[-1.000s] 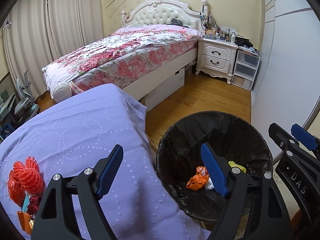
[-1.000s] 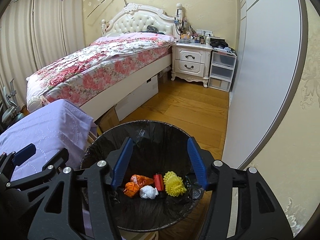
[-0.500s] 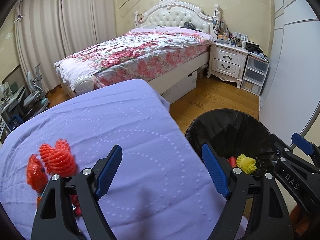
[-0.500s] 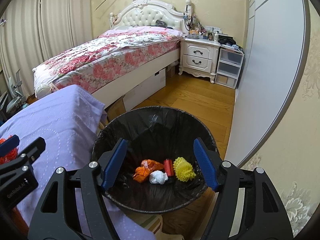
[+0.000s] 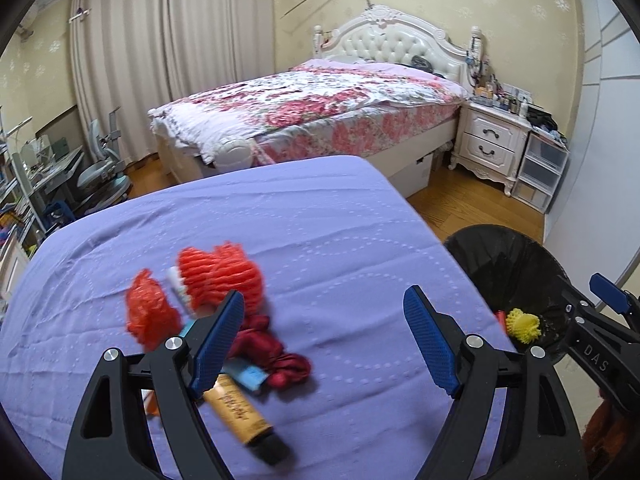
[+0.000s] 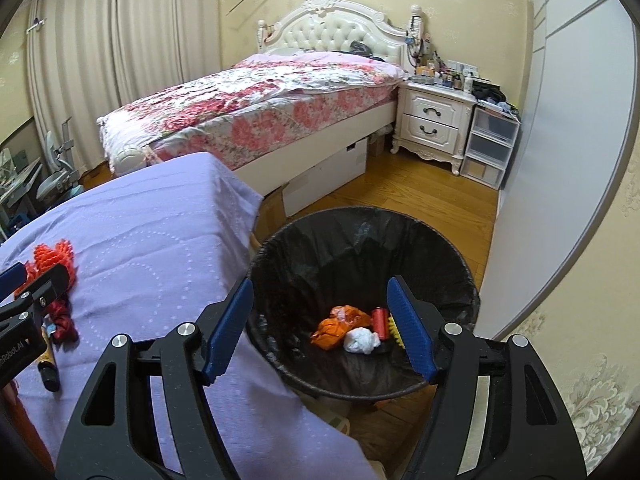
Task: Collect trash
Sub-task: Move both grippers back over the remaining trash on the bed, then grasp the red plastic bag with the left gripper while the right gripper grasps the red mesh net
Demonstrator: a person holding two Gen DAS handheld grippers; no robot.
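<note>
Your left gripper (image 5: 324,336) has swung away from the black bin (image 6: 460,252) to above the purple cloth (image 5: 320,232), jaws wide apart and holding nothing. Its left finger overlaps the trash pile: orange foam net (image 5: 220,276), red-orange net (image 5: 150,316), dark red bag (image 5: 276,354), yellow-brown tube (image 5: 240,410). Your right gripper (image 6: 320,328) hangs spread and empty over the bin, which holds orange, white, red and yellow scraps.

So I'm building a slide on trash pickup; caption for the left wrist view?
Open left tool above trash pile on purple cloth, bin at right.
</note>
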